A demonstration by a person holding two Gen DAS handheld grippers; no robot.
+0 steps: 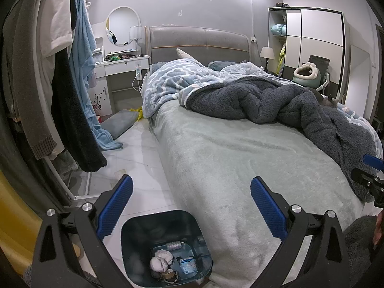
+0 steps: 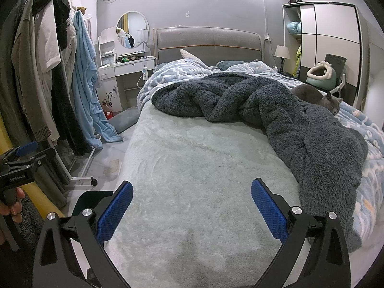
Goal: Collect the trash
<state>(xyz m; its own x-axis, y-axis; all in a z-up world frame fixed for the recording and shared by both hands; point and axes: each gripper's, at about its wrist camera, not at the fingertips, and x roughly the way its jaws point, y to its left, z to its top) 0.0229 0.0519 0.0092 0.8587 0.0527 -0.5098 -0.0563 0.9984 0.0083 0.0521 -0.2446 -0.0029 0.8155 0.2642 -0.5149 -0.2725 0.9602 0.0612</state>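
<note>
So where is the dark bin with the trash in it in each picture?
Left wrist view: the dark blue plastic bin sits at the bottom centre, on the floor beside the bed, with crumpled trash inside.
Right wrist view: only its dark rim peeks out at lower left, behind the left blue finger.
Shared landmark: the round white-framed mirror left of the headboard.

Your left wrist view looks along the bed [image 1: 216, 158] from its near left corner, right wrist view near above its foot, both sharing the far headboard [image 2: 207, 40].
</note>
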